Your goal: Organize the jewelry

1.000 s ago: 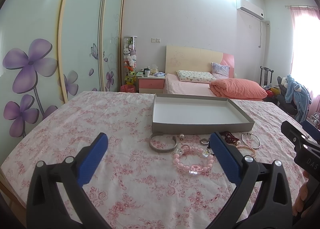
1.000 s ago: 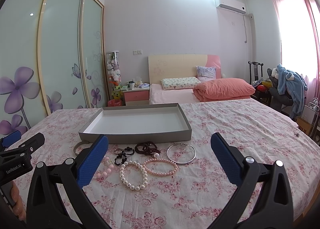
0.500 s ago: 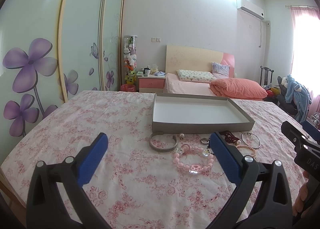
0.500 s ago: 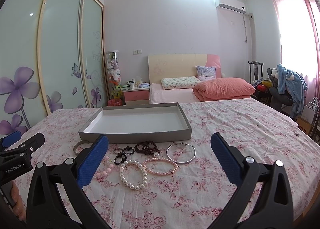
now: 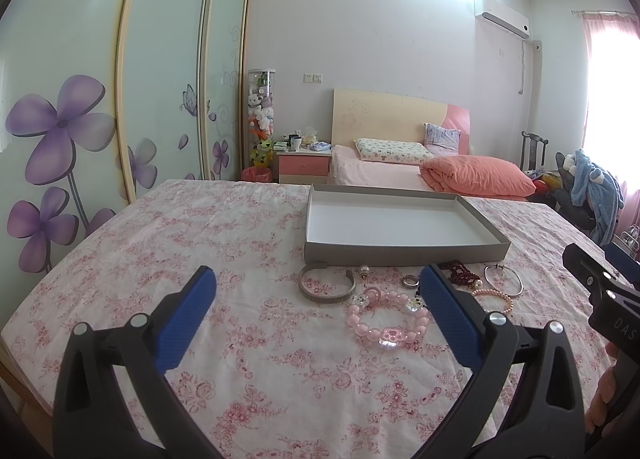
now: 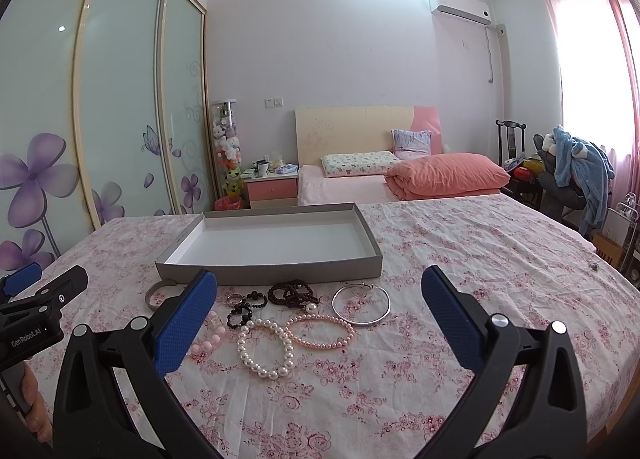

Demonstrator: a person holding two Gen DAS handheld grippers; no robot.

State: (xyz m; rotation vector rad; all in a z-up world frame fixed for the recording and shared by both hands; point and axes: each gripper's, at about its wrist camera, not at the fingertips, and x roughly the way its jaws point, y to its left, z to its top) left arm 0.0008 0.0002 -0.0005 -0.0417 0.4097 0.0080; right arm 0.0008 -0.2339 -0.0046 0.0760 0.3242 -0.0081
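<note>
Readable text: "GenRobot.AI" on the left gripper's body, seen at left edge of right wrist view; "DAS" (cut off) on the right gripper's body at right edge of left wrist view. Left gripper [image 5: 318, 283] jaws spread wide, nothing between them, above the floral cloth [image 5: 224, 243]. Right gripper [image 6: 319, 287] likewise wide, holding nothing. Grey tray [image 6: 276, 269], white inside, sits on the cloth w/ jewelry strewn just in front of its near wall. Left view shows best: grey cuff bangle [image 5: 327, 288], pink bead bracelet [image 5: 387, 325] w/ clear charms, small ring [image 5: 409, 281]. Right view only: white pearl bracelet [image 6: 265, 349], pink pearl strand [image 6: 320, 331], black bead bracelet [image 6: 246, 307]. Dark red beads [image 6: 291, 293] & silver hoop bangle [image 6: 361, 306] clear in right view, partly hidden in left. Tray holds no jewelry.
</note>
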